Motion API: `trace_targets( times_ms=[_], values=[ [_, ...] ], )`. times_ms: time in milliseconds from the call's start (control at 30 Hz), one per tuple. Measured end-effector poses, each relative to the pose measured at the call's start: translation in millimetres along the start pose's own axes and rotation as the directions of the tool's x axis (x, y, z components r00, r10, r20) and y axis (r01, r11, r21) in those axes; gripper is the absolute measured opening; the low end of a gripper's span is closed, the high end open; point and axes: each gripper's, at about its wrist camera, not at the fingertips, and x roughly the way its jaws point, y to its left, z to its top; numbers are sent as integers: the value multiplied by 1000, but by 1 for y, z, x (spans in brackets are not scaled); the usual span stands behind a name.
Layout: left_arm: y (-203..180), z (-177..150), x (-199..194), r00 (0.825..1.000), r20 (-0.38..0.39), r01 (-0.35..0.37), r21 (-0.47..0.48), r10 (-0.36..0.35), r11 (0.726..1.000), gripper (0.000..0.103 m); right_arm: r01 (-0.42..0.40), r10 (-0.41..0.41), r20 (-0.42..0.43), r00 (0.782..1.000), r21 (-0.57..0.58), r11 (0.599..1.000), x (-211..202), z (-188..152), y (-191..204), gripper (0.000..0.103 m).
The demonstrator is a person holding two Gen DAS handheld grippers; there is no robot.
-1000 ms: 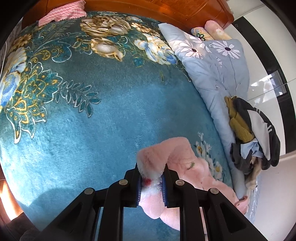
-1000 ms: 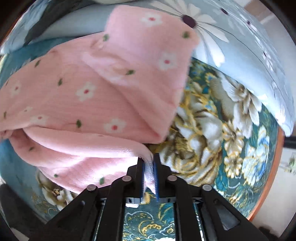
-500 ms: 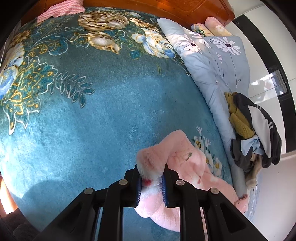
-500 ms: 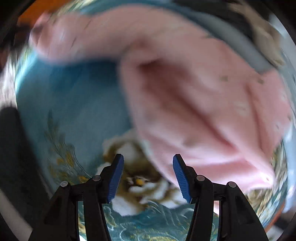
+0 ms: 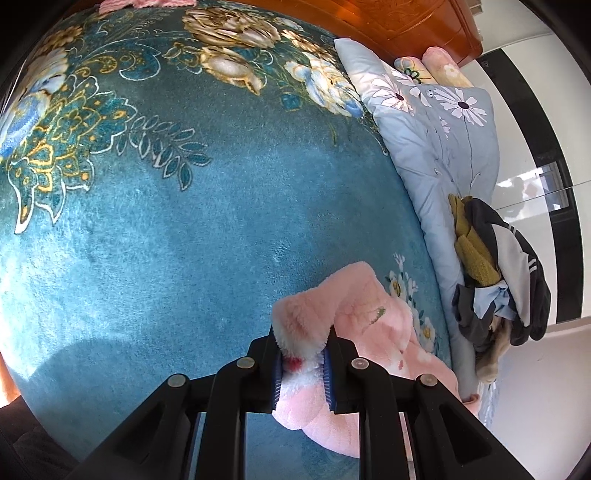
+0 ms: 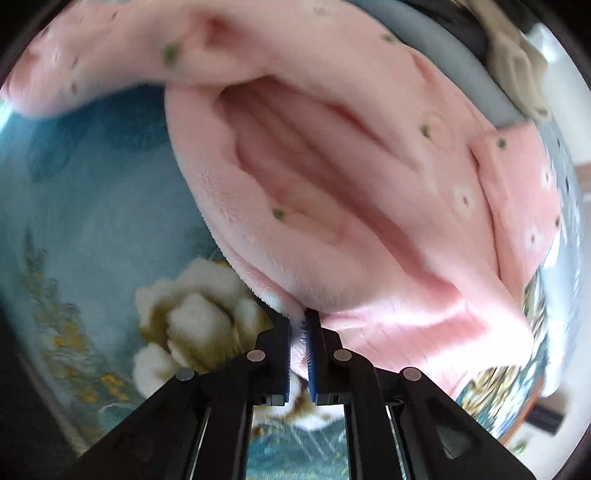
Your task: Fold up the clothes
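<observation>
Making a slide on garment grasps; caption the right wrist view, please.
Right gripper jaws shut on the pink fleece garment's edge above a teal floral blanket.

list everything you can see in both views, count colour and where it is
pink fleece garment: one, pink with small flowers and a white fuzzy lining, lying on the blanket near the quilt, held at two edges
blanket: one, teal with gold and white flowers, covering the bed
quilt: one, pale blue with daisies, along the right side of the bed
pile of clothes: one heap, dark grey, white, mustard and beige, on the quilt's near end
rolled fabric: two rolls, cream and pink, by the headboard
headboard: one, orange-brown wood, far end
pink cloth: one, at the far edge
left tool: black with blue pads, shut on the garment's fuzzy edge
right tool: black with blue pads, shut on the garment's hem
</observation>
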Motion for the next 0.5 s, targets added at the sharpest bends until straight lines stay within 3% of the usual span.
trace_targets(
  times_ms=[100,300,367,500],
  values=[
    [3,2,-4,1000,15,0,13,0,1000,19,-30,30,1,1000,10,1000,-28,-10,-21,6],
    [-2,10,-16,999,49,13,54,-16,998,18,15,-14,-50,999,17,1000,-68,-50,-55,0],
    [-6,13,-20,998,58,24,72,-28,997,18,37,-33,-98,995,43,998,-66,-67,-69,0],
    [-12,16,-20,998,50,26,99,-31,995,18,46,-36,-98,995,103,994,-60,-73,-84,0]
  ],
)
